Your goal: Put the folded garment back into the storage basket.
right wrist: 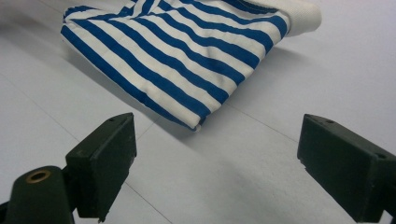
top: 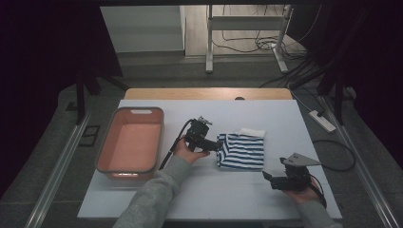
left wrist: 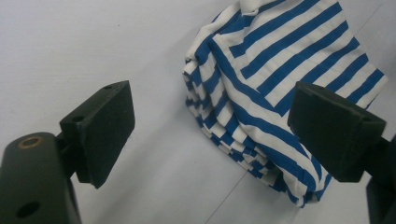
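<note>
folded striped shirt (top: 241,151) lay mid-tabletop (top: 209,190), right of the pink bin (top: 129,142). left tongs (top: 215,145) gaped at its near edge, right tongs (top: 267,176) released, apart. best to bite all layers at once before lifting.

Blue and white stripes are seen on the folded cloth (top: 241,151); the tub (top: 105,156) is coloured salmon pink, the desk (top: 228,194) white.

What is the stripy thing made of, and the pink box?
The stripy thing looks like soft woven or knitted cloth: it lies folded in floppy layers, matte. The pink box looks like smooth plastic, probably, with a moulded rim and handle slot.
</note>
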{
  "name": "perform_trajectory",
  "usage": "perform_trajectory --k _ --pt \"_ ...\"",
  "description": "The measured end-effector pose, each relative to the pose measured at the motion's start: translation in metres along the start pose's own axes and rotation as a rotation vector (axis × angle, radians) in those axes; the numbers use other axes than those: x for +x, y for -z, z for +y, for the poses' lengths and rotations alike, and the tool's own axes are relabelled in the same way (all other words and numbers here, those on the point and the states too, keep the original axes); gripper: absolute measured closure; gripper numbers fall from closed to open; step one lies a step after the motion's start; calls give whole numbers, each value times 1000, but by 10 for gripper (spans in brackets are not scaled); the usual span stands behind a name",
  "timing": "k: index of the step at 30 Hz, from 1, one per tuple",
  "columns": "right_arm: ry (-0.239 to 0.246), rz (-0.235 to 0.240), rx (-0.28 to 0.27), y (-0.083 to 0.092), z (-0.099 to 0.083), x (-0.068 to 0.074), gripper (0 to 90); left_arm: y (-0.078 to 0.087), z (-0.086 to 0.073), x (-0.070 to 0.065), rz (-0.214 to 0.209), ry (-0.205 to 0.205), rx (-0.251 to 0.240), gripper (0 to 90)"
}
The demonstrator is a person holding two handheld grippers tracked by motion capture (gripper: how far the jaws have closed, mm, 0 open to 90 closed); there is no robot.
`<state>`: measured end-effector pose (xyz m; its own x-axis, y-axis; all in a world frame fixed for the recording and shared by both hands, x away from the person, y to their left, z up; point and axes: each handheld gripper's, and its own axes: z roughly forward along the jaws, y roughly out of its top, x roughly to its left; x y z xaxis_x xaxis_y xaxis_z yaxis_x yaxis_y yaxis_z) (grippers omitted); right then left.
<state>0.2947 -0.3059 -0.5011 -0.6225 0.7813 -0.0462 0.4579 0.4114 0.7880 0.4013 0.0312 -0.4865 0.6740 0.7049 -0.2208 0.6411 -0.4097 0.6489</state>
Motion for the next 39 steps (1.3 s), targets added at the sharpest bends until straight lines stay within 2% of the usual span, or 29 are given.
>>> perform_trajectory --k 39 --pt "-3 1 2 -1 -1 0 126 -43 16 4 16 19 60 152"
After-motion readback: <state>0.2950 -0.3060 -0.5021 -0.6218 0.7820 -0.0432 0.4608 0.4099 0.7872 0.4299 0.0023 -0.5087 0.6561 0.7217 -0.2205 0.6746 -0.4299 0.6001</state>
